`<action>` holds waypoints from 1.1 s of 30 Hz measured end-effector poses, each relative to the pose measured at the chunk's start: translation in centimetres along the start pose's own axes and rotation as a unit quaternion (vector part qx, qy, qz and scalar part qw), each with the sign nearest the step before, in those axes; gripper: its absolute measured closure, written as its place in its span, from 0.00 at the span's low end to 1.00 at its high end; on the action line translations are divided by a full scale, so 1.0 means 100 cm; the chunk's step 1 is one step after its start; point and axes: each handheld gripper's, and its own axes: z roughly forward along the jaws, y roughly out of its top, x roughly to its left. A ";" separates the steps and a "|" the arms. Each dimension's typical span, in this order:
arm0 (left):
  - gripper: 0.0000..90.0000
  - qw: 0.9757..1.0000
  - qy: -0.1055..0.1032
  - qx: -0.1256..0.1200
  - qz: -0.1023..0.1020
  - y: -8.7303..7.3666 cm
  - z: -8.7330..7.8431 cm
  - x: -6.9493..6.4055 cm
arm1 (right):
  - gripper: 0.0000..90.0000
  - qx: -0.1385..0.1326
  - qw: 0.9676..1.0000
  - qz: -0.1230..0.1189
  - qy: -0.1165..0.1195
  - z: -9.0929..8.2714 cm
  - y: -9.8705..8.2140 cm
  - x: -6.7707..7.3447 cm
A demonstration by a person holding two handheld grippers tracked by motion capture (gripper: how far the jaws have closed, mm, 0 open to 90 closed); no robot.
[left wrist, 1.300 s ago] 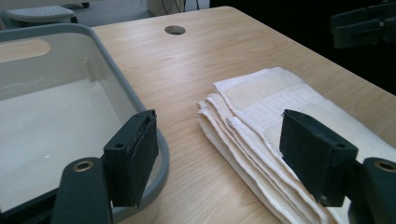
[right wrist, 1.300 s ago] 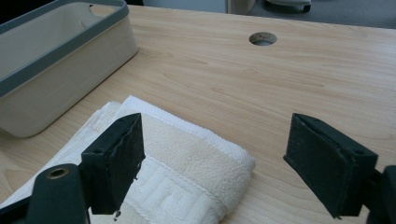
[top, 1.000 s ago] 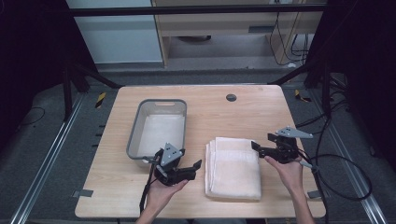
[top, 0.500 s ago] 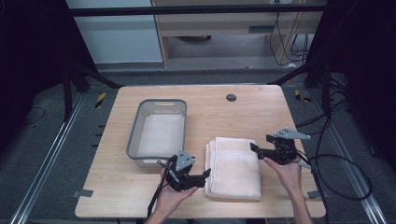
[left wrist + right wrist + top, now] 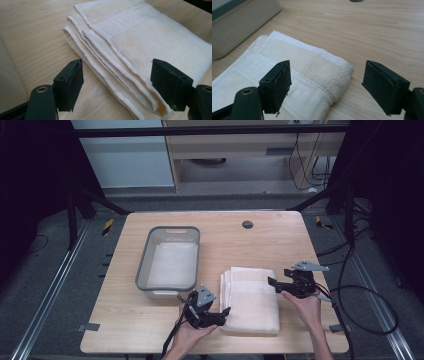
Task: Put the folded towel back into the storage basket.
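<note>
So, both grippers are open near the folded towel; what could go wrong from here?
The left gripper faces the folded towel's loose layered edge, so it might pinch only some layers and the stack could unfold. The right gripper straddles just one corner, so a lift there may sag unevenly.

I work at a pale wooden tabletop (image 5: 150,335) standing on grey carpeted floor (image 5: 45,285), with black cables (image 5: 370,295) looping to my right. Ahead stand a light wooden cabinet (image 5: 240,150) and a pale blue-white panel (image 5: 120,155), flanked by darkness.
</note>
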 end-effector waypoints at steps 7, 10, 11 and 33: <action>0.27 1.000 -0.007 0.019 -0.005 -0.005 0.011 0.001 | 0.26 0.024 1.000 0.001 -0.002 0.010 -0.007 -0.001; 0.27 1.000 -0.007 0.022 -0.004 -0.007 0.015 -0.001 | 0.26 0.031 1.000 0.000 -0.003 0.014 -0.009 0.000; 0.27 1.000 -0.008 0.023 -0.003 -0.007 0.017 -0.001 | 0.26 0.033 0.999 -0.001 -0.003 0.015 -0.009 0.000; 0.22 0.998 -0.031 0.047 -0.010 -0.013 0.037 -0.004 | 0.27 0.064 0.998 -0.004 -0.004 0.031 -0.019 0.005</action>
